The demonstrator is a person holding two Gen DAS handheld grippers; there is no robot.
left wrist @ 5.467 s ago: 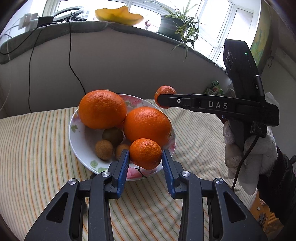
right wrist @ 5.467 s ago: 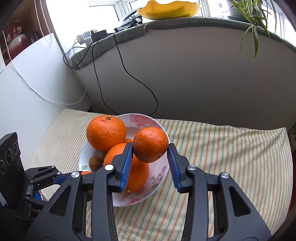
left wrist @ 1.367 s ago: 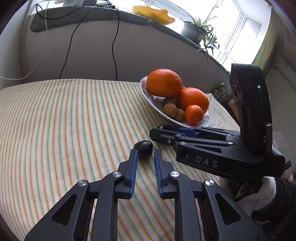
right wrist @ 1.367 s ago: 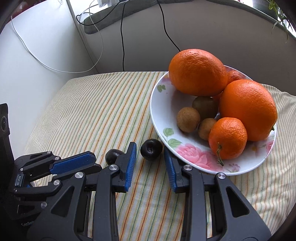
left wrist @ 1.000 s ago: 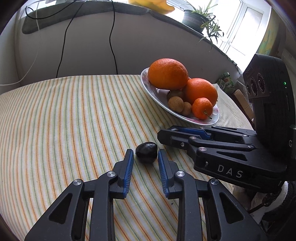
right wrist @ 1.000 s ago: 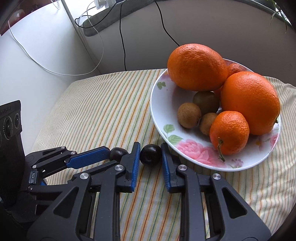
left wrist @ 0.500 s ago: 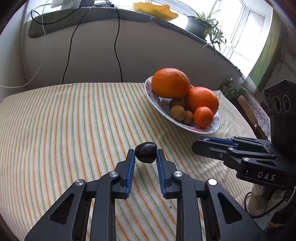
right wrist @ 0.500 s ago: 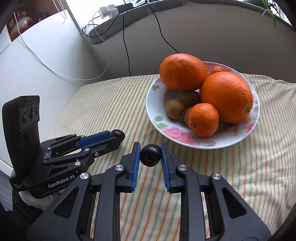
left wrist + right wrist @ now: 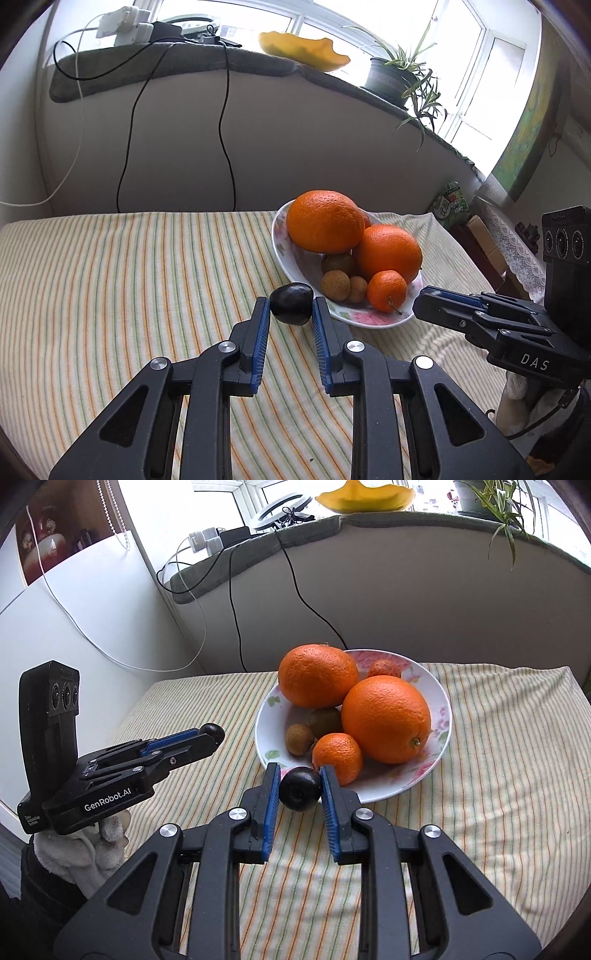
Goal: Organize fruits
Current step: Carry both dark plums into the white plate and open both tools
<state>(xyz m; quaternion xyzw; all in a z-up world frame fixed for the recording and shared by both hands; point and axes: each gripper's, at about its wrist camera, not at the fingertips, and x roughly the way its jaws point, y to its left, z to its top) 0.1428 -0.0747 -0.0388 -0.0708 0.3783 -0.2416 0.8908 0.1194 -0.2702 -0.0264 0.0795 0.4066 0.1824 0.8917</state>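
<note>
Plums, two dark ones, hang above the striped tablecloth near the fruit plate: left gripper pinches one plum, right gripper clamps another plum, both angled downward, side by side.

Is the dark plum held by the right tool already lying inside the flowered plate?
No, the dark plum is clamped between the pads of the right tool, in front of the plate, not among the oranges on it.
</note>
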